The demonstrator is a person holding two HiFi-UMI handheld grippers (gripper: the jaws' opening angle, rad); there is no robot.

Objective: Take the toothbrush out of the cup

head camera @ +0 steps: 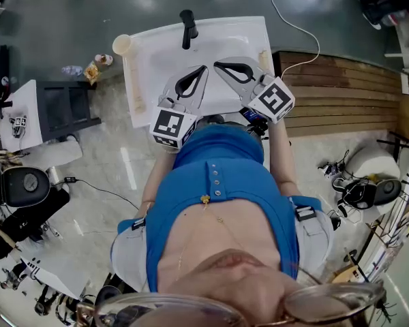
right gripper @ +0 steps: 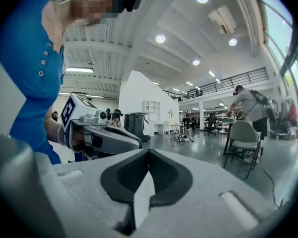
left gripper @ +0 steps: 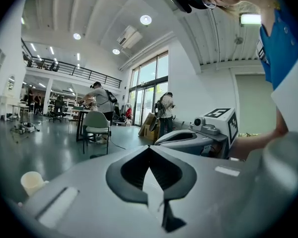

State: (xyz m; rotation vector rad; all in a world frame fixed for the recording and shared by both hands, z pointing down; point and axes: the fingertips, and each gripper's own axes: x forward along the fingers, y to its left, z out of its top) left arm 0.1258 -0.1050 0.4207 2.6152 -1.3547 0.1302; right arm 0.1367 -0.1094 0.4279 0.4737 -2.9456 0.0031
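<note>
While left gripper [head camera: 202, 69] and right gripper [head camera: 219, 65] jaws are closed empty, a round cup [head camera: 122, 44] is seen at the smooth counter's [head camera: 238, 33] corner.

Large open lab or workshop hall, nothing domestic about it. High ribbed ceiling [left gripper: 89, 14] with round recessed lights [left gripper: 145, 19] and a ceiling air unit [left gripper: 129, 34]. Railed mezzanine [left gripper: 74, 69] along the far left, tall glazed doors [left gripper: 148, 90] at the far end. Polished grey floor [head camera: 68, 12] with a loose white cable [head camera: 296, 22] and black equipment [head camera: 24, 186] lying about. Far off, desks, office chairs [left gripper: 97, 124] and people with backpacks [left gripper: 101, 96] at work. Near, a white washbasin [head camera: 157, 50] with black tap [head camera: 187, 27], standing alone on the open floor beside a slatted wooden platform [head camera: 347, 94].
</note>
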